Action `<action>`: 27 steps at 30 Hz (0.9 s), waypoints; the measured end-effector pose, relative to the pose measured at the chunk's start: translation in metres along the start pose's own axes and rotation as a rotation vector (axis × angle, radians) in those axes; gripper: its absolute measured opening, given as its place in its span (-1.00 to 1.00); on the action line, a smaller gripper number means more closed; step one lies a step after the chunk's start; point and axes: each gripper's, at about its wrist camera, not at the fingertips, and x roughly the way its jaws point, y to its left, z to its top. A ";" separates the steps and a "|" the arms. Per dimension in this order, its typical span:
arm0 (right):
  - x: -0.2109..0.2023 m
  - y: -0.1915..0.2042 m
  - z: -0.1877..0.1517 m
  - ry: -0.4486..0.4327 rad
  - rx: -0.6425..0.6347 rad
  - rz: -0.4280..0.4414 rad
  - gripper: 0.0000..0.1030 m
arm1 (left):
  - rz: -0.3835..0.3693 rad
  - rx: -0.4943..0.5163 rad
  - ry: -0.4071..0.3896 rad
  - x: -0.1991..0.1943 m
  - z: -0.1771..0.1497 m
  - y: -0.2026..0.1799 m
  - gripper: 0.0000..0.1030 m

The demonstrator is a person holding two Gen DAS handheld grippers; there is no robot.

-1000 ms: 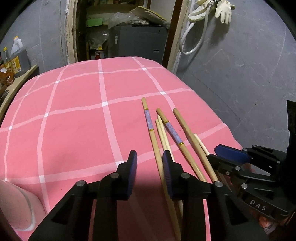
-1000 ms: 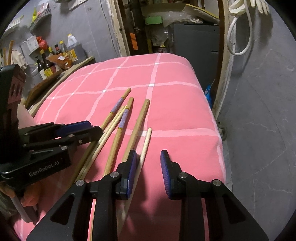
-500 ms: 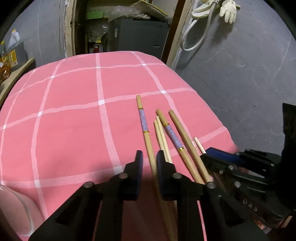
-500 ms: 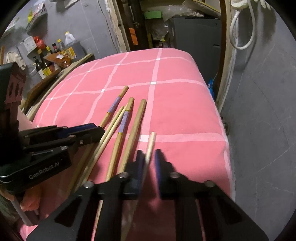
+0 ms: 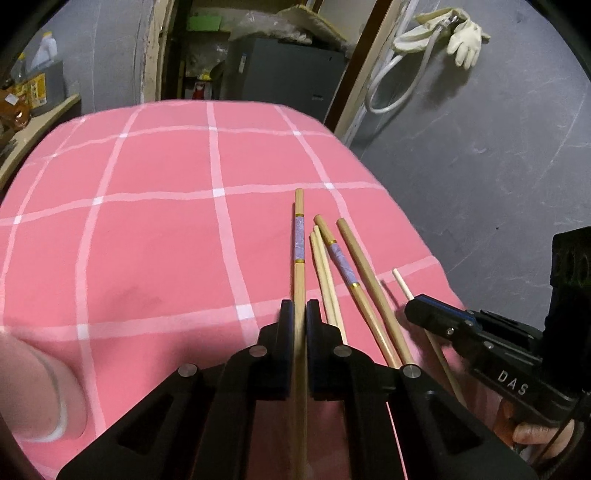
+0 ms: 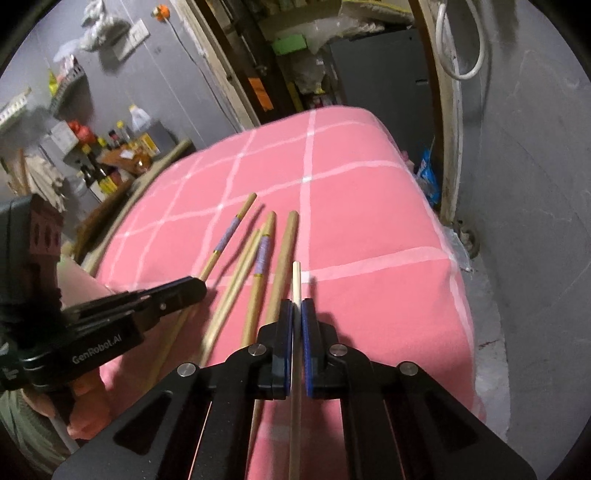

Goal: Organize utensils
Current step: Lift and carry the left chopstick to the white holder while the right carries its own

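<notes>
Gripping one chopstick each, both claws are clenched over a bench covered in a pink cloth with a white grid (image 5: pixel 155 236). The left claw (image 5: pixel 300 314) holds the chopstick with a lilac band and gold rings (image 5: pixel 299 243) between its pads; in the left wrist view the stick runs from the claw toward 12 o'clock, its far end clear of the cloth's white cross line. The right claw (image 6: pixel 296 314) is closed on a thin pale chopstick (image 6: pixel 296 280), whose tip projects toward 12 o'clock just past the pads; in the left wrist view the same claw sits at 4 o'clock with the pale tip protruding toward 11 o'clock. Between the two held sticks, four more lie on the cloth in a loose fan: a pair of thin plain chopsticks (image 5: pixel 325 273) touching each other, a second lilac-banded chopstick (image 5: pixel 341 258) just beside them, and a thicker plain chopstick (image 5: pixel 364 269) on the outer side, near the pale one. Their near ends pass under the claws and cannot be traced. In the right wrist view the left claw enters from 9 o'clock, its housing marked "GenRobot.AI". A pale rounded object (image 5: pixel 33 391) sits at 8 o'clock in the left wrist view; its nature cannot be determined. A work glove (image 5: pixel 465 33) hangs on the grey wall at 1 o'clock.
</notes>
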 end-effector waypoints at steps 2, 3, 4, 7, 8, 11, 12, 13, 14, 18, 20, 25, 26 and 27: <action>-0.009 0.003 -0.002 -0.041 0.004 0.019 -0.94 | -0.008 0.011 -0.048 -0.013 -0.005 -0.002 -0.92; -0.015 0.006 -0.004 -0.073 0.000 0.030 -0.94 | -0.008 0.017 -0.074 -0.019 -0.007 -0.004 -0.92; -0.019 0.009 -0.005 -0.100 -0.005 0.045 -0.94 | -0.010 0.025 -0.108 -0.028 -0.011 -0.006 -0.92; -0.035 0.023 -0.010 -0.190 -0.042 0.064 -0.94 | -0.015 0.033 -0.192 -0.049 -0.018 -0.009 -0.92; -0.039 0.027 -0.011 -0.213 -0.049 0.067 -0.94 | -0.012 0.034 -0.217 -0.055 -0.020 -0.010 -0.92; -0.055 0.040 -0.015 -0.313 -0.061 0.104 -0.94 | -0.008 0.034 -0.311 -0.077 -0.027 -0.011 -0.92; -0.060 0.044 -0.016 -0.340 -0.064 0.116 -0.94 | -0.011 0.030 -0.344 -0.085 -0.029 -0.011 -0.92; -0.064 0.048 -0.016 -0.375 -0.065 0.137 -0.94 | -0.013 0.028 -0.369 -0.091 -0.031 -0.011 -0.92; -0.066 0.052 -0.015 -0.398 -0.069 0.147 -0.94 | -0.015 0.025 -0.400 -0.100 -0.032 -0.011 -0.92; -0.080 0.077 -0.013 -0.506 -0.114 0.170 -0.94 | -0.003 0.013 -0.522 -0.130 -0.036 -0.009 -0.92; -0.085 0.089 -0.012 -0.547 -0.131 0.184 -0.94 | 0.007 0.008 -0.579 -0.145 -0.038 -0.008 -0.92; -0.098 0.119 -0.006 -0.646 -0.174 0.238 -0.94 | 0.035 -0.010 -0.697 -0.180 -0.038 0.005 -0.92; -0.099 0.125 -0.004 -0.658 -0.178 0.250 -0.94 | 0.040 -0.015 -0.715 -0.186 -0.038 0.009 -0.92; -0.100 0.132 -0.001 -0.673 -0.182 0.266 -0.94 | 0.046 -0.021 -0.735 -0.195 -0.038 0.015 -0.92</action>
